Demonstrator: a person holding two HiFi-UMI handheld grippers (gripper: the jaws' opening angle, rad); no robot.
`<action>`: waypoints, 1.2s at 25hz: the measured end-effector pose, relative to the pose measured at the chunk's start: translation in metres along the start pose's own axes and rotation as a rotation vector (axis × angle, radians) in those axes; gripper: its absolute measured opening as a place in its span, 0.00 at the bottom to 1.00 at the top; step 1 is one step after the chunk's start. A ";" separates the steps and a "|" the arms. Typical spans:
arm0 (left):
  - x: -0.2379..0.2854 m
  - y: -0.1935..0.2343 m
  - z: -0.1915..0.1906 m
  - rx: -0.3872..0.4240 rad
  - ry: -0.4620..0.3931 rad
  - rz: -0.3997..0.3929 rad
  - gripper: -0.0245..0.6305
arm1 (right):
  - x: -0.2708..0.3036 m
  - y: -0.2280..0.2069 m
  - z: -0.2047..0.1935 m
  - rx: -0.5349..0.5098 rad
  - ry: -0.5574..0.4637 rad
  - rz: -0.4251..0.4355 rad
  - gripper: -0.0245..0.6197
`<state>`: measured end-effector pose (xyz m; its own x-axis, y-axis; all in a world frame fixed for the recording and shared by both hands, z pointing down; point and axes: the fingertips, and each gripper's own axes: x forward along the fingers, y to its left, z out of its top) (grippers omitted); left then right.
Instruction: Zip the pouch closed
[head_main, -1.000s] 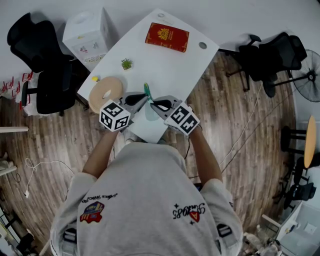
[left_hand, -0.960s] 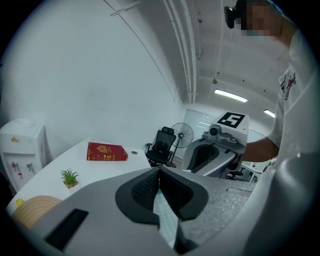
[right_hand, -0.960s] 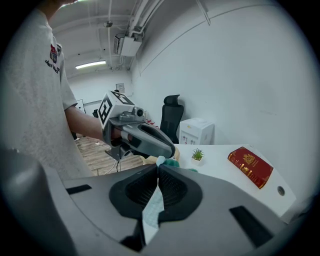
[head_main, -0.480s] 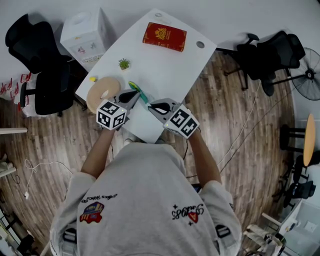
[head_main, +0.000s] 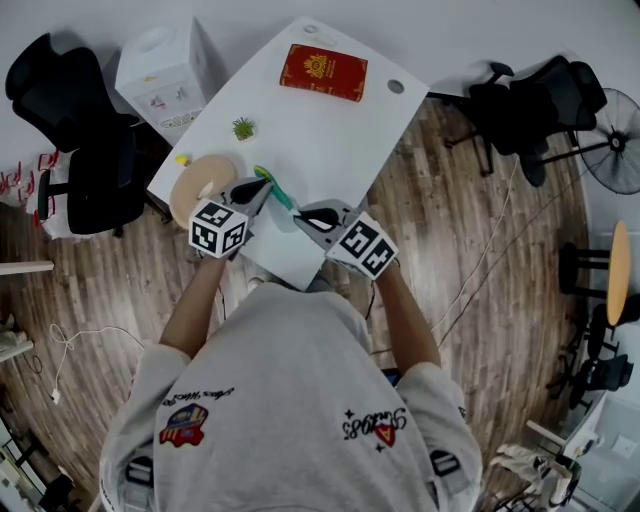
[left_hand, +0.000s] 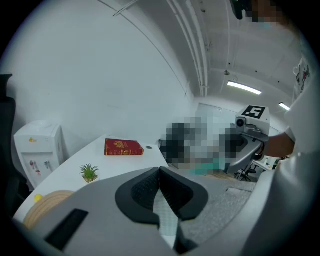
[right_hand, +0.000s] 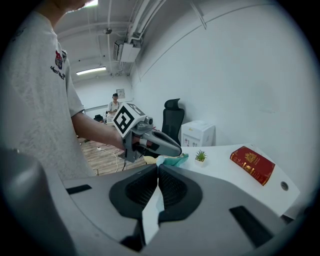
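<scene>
Left tool state: the left gripper (left_hand: 159, 174) has its jaws pressed together on a thin pale sheet, which runs down between the pads.
Right tool state: the right gripper (right_hand: 158, 171) is also closed, and it pinches a pale translucent strip between its pads.
Place of the thing: the pouch (head_main: 279, 194) hangs between the two gripper tips, above the near part of the white table (head_main: 340, 130). Its green zipper edge is at the tip of the left gripper and its clear body reaches to the tip of the right gripper.
Slider: too small to see. I cannot tell whether the left jaws hold the pull tab or only the material.
Weight: I judge it very light, with nothing visible inside.
Stiffness: soft and floppy, in my judgement. It will sag and fold unless the two grippers keep it stretched.
Surface: it looks like smooth film, so probably slippery under the pads.
Where to hold: one gripper near the end of the zipper line, close to the teeth, and the other on the pull tab. The pull should go along the zipper.
Beyond the tips: a red book (head_main: 322, 72) and a small potted plant (head_main: 242, 127), both well apart from the pouch.
</scene>
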<state>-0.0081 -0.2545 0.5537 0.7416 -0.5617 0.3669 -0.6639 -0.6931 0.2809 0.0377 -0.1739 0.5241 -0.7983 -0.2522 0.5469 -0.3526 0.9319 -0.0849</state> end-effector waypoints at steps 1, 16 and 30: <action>0.000 0.003 -0.001 -0.004 0.002 0.010 0.05 | -0.001 0.001 0.000 0.003 -0.003 0.000 0.06; -0.013 0.046 -0.011 -0.039 0.017 0.119 0.05 | -0.008 0.003 0.000 0.026 -0.026 0.000 0.06; -0.017 0.044 -0.008 -0.049 -0.006 0.095 0.05 | -0.021 -0.019 0.014 0.105 -0.149 -0.050 0.06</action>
<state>-0.0509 -0.2718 0.5673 0.6752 -0.6266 0.3891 -0.7353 -0.6137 0.2876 0.0545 -0.1899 0.5029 -0.8393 -0.3406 0.4238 -0.4363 0.8870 -0.1510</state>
